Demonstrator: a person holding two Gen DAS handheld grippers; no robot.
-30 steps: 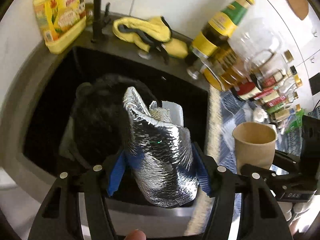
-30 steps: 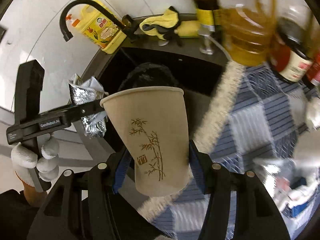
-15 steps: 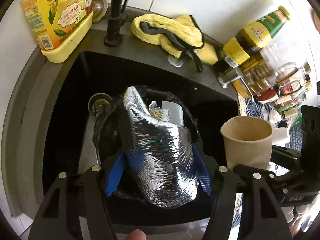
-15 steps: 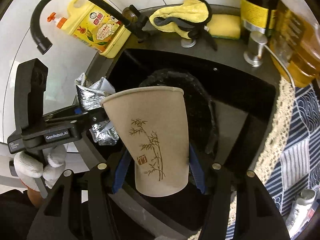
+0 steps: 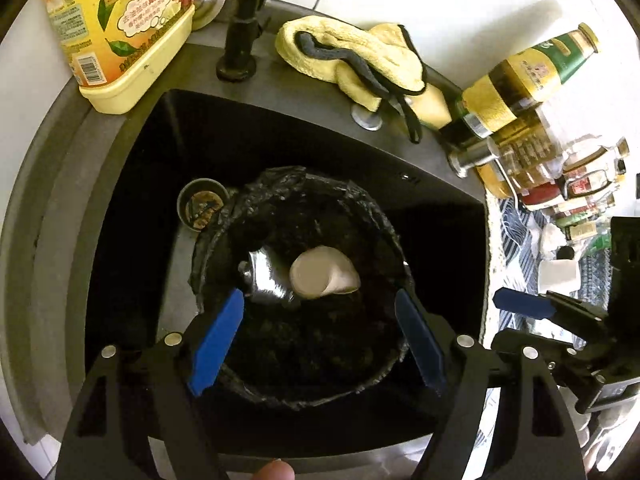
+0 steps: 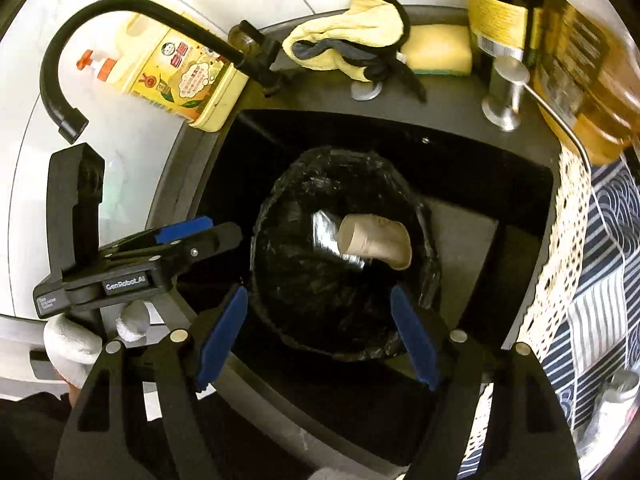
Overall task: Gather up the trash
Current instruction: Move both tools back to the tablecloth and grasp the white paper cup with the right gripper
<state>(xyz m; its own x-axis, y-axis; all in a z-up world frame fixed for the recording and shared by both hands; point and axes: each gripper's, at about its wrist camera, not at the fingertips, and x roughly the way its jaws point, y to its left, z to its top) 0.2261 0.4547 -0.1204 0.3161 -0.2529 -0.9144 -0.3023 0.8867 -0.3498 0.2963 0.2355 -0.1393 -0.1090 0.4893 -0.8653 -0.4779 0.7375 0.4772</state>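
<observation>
A black-lined trash bin (image 5: 372, 208) (image 6: 430, 272) stands inside the dark sink (image 5: 132, 184) (image 6: 472, 168). In it lie a crumpled silver foil wrapper (image 5: 266, 278) (image 6: 325, 232) and a beige paper cup (image 5: 324, 276) (image 6: 374, 242) on its side, touching each other. My left gripper (image 5: 320, 316) hangs over the bin, jaws opening, nothing between the blue pads (image 5: 218, 344). My right gripper (image 6: 318, 312) also hovers above the bin with jaws opening and nothing between them. The left gripper also shows from the side in the right wrist view (image 6: 188, 226), held by a white-gloved hand (image 6: 72, 340).
A black faucet (image 6: 120, 8) rises behind the sink beside a yellow detergent jug (image 5: 120, 28) (image 6: 184, 76). A yellow cloth (image 5: 352, 60) (image 6: 352, 44) lies on the back rim. Bottles (image 5: 516, 92) crowd the right side over a blue patterned tablecloth (image 6: 600, 280). A drain (image 5: 202, 204) sits left of the bin.
Both grippers moved over the sink bin and opened. The foil wrapper dropped from the left one and the paper cup from the right one into the bin.
</observation>
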